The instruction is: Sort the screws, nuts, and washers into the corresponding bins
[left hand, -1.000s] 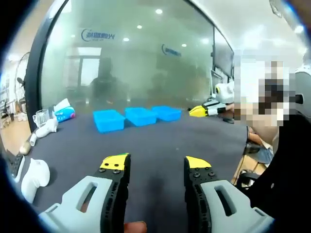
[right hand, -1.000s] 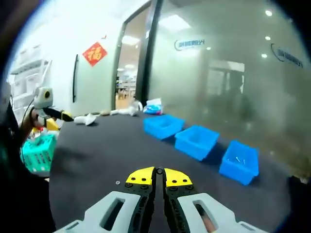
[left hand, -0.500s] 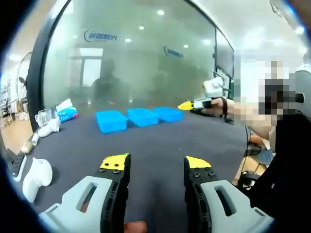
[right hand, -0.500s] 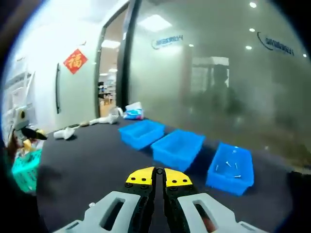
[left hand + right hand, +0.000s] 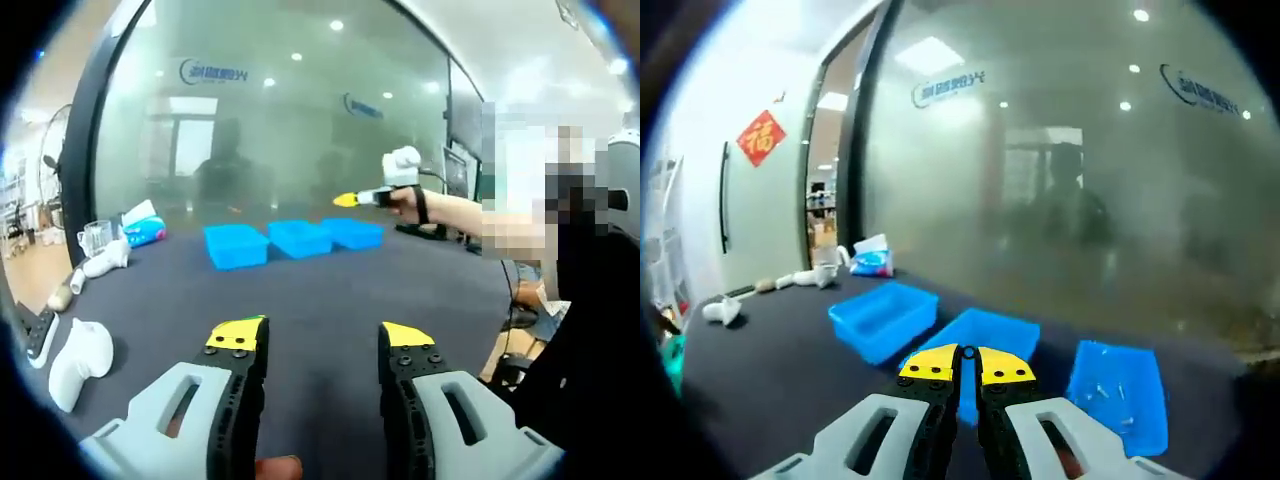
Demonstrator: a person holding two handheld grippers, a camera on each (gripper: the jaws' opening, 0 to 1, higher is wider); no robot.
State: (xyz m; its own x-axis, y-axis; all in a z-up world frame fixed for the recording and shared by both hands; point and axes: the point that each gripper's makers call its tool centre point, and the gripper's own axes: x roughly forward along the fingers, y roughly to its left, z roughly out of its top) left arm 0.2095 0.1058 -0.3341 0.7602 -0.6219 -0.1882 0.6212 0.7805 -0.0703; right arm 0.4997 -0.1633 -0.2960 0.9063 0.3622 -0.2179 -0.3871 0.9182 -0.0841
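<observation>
Your right tongs are pressed together at their yellow tips, and you cannot tell from here whether a small part is pinched between them; nothing shows at the tips. They hang above the row of three blue bins, with the middle bin right beyond the tips, the near-left bin off to their left and the right bin to their right. That right bin already has a few small pale pieces lying in it, likely screws. Holding the tongs high over the row looks like a carry toward a drop, so pick the bin by what is already inside.

Your left tongs stand apart and hold nothing, low over the dark table and well short of the bins. From there your right arm reaches out over the bins with its yellow tip above them. A white object lies near the left tongs' left side. No loose screws, nuts or washers can be made out on the table.
</observation>
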